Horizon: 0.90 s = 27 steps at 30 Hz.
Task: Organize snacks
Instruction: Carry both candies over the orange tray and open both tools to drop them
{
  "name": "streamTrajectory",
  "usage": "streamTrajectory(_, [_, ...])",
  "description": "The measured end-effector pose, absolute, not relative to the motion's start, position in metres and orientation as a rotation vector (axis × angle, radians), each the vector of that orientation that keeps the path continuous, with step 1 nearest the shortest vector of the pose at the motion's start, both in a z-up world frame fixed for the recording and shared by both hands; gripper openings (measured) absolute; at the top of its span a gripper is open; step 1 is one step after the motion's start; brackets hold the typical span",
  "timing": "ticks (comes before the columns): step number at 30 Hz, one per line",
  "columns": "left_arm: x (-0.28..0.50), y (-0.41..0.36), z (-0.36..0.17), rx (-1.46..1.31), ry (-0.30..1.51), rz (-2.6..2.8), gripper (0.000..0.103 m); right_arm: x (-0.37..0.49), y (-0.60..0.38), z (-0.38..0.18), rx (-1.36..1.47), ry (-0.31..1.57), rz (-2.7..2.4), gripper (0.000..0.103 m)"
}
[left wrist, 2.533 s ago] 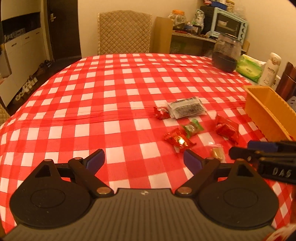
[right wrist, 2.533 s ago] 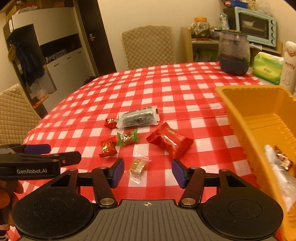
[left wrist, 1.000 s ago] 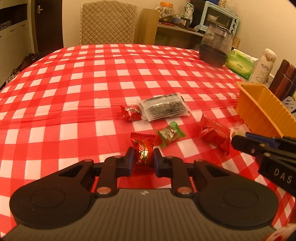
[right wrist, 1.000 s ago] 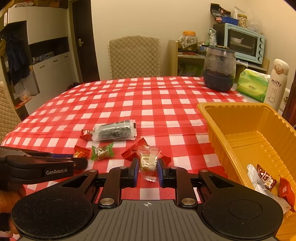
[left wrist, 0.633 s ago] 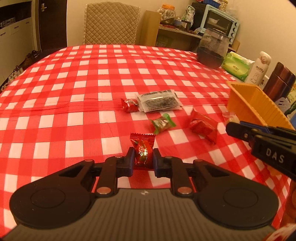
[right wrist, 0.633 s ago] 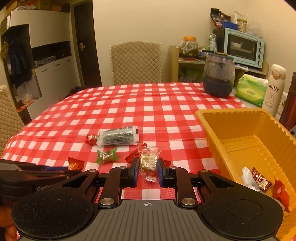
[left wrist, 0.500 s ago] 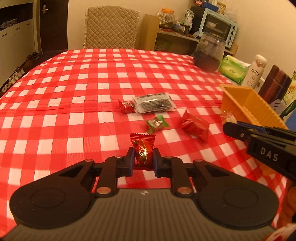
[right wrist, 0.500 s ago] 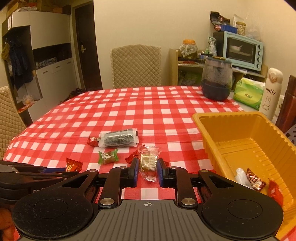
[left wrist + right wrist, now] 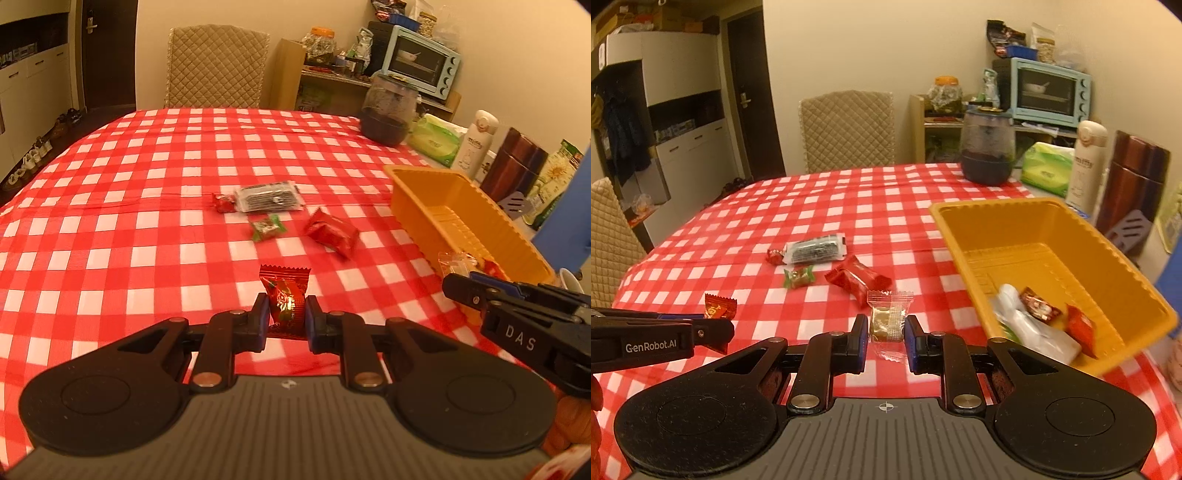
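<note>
My left gripper (image 9: 283, 320) is shut on a red foil candy (image 9: 284, 297) and holds it above the checked tablecloth; the candy also shows in the right wrist view (image 9: 719, 306). My right gripper (image 9: 886, 338) is shut on a clear-wrapped tan candy (image 9: 887, 321), left of the orange tray (image 9: 964, 258), which holds several snacks (image 9: 1039, 314). On the cloth lie a dark snack packet (image 9: 267, 197), a small red candy (image 9: 222, 202), a green candy (image 9: 267, 228) and a red packet (image 9: 332, 232).
A dark glass jar (image 9: 388, 116), green tissue pack (image 9: 436, 144), white bottle (image 9: 476, 144) and brown flask (image 9: 513, 164) stand beyond the orange tray (image 9: 417, 210). A padded chair (image 9: 216, 66) is at the table's far side.
Both grippers closed on their candies, lifted them off the cloth and rose. The right gripper has moved to the left of the tray, so more of its inside shows.
</note>
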State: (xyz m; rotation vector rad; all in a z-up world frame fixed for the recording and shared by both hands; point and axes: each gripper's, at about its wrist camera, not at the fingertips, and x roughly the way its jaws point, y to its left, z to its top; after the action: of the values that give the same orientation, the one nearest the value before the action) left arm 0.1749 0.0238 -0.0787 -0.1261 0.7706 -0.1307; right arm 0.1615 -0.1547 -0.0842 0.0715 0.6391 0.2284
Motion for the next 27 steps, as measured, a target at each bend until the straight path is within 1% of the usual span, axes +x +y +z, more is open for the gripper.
streamTrajectory(14, [0.146,-0.032,-0.045,-0.130,0.747,-0.195,0.018,0.131,-0.209,-0.033,0.124,0.600,0.166,0.021])
streamTrajectory(21, [0.148,-0.060,-0.031,-0.118,0.734,-0.250,0.018,0.129,-0.240,-0.021,0.118,0.583,0.106,0.021])
streamTrajectory(27, [0.162,-0.085,-0.023,-0.120,0.734,-0.301,0.018,0.138,-0.264,-0.022,0.105,0.595,0.073,0.021])
